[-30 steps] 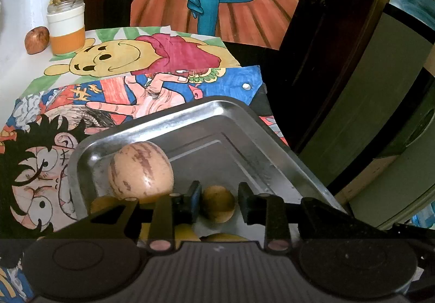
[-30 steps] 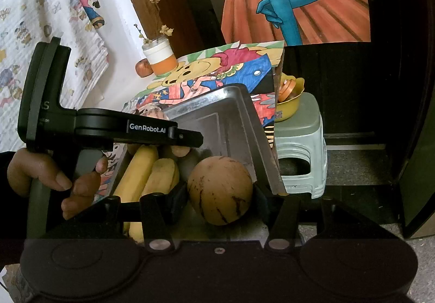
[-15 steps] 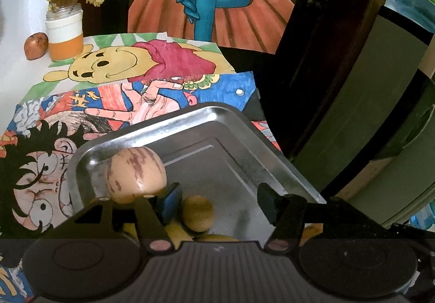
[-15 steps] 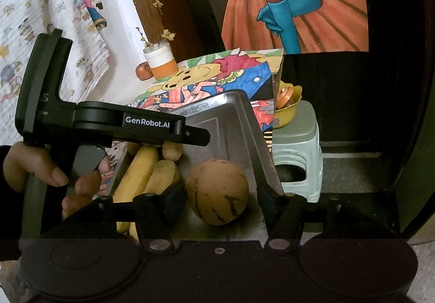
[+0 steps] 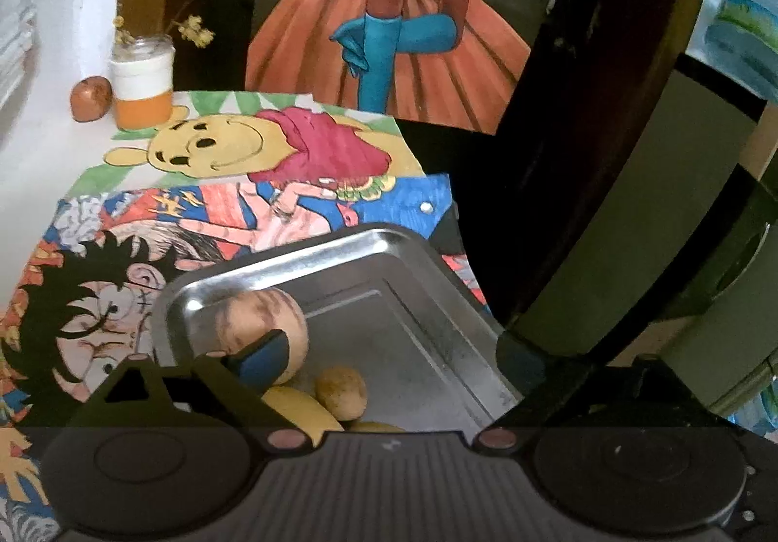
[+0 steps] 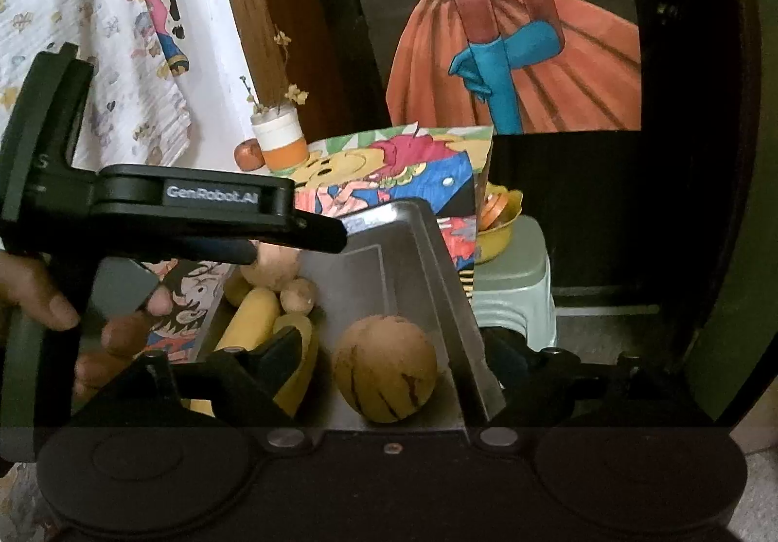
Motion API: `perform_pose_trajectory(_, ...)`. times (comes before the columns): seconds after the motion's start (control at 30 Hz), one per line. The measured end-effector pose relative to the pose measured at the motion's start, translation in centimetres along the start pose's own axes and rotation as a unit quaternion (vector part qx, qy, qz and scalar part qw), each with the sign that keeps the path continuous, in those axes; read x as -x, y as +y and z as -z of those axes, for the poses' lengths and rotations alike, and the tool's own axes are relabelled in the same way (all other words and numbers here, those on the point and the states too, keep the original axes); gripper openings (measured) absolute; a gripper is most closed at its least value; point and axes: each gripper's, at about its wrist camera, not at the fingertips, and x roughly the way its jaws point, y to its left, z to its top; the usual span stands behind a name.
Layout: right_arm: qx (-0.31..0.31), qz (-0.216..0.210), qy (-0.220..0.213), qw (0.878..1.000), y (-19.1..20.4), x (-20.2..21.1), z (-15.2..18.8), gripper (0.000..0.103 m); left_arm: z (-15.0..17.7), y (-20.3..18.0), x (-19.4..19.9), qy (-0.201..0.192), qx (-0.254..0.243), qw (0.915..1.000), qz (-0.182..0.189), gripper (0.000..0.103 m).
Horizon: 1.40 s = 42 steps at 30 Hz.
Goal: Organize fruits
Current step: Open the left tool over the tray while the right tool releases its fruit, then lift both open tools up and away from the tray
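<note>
Both grippers spread above the rectangular steel tray [image 6: 437, 279]
Low in frame, we see right gripper [image 6: 394, 357] agape around round striped melon [image 6: 385, 369]; left gripper [image 5: 389, 362] agape over small brown fruit [image 5: 340, 391], both resting in-tray, perhaps released

Cartoon drawings [image 5: 204, 211] on the table, orange-and-white jar [image 5: 142, 88] with dried twigs, grey stool [image 6: 520, 294], yellow bowl [image 6: 501, 233]

On the side of the black left gripper [image 6: 296, 240], seen from the right wrist camera, white letters read "GenRobot.AI". A single pale letter "S" stands on its upright back part. I can read no other text.
</note>
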Motion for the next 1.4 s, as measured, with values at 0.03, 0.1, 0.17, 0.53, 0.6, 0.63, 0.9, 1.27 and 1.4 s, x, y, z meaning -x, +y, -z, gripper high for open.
perform_pose_trajectory(0.03, 0.0, 0.001, -0.003, 1.0, 0.1, 0.1, 0.0, 0.087, -0.1, 0.1, 0.3, -0.002, 0.002, 1.0, -0.001, 0.097)
perform_pose_trajectory(0.1, 0.0, 0.003, -0.007, 1.0, 0.2, 0.2, -0.1, 0.089, -0.1, 0.2, 0.8, -0.007, 0.005, 1.0, -0.004, 0.099)
perform_pose_trajectory(0.17, -0.001, 0.004, -0.012, 1.0, 0.4, 0.4, -0.1, 0.092, -0.1, 0.3, 1.4, -0.012, 0.007, 0.9999, -0.007, 0.1)
perform_pose_trajectory(0.53, 0.011, 0.0, -0.029, 1.0, 2.3, 1.4, -0.3, 0.1, 1.6, 2.3, 5.2, -0.05, 0.036, 0.9971, -0.045, 0.102)
perform_pose_trajectory(0.6, 0.012, -0.002, -0.032, 0.999, 2.6, 1.7, -0.3, 0.101, 2.0, 2.8, 5.9, -0.058, 0.041, 0.996, -0.054, 0.103)
perform_pose_trajectory(0.63, 0.013, -0.003, -0.032, 0.999, 2.7, 1.7, -0.3, 0.101, 2.3, 3.0, 6.2, -0.061, 0.044, 0.9954, -0.059, 0.103)
perform_pose_trajectory(0.9, 0.021, -0.006, -0.038, 0.999, 3.9, 2.6, -0.1, 0.102, 4.0, 4.0, 8.3, -0.076, 0.052, 0.9924, -0.082, 0.103)
perform_pose_trajectory(1.27, 0.032, -0.006, -0.042, 0.999, 5.6, 3.5, 0.3, 0.102, 6.4, 5.2, 10.8, -0.089, 0.068, 0.9885, -0.102, 0.103)
perform_pose_trajectory(1.4, 0.036, -0.01, -0.045, 0.998, 6.2, 4.1, 0.5, 0.102, 7.3, 5.5, 12.0, -0.097, 0.07, 0.9869, -0.108, 0.103)
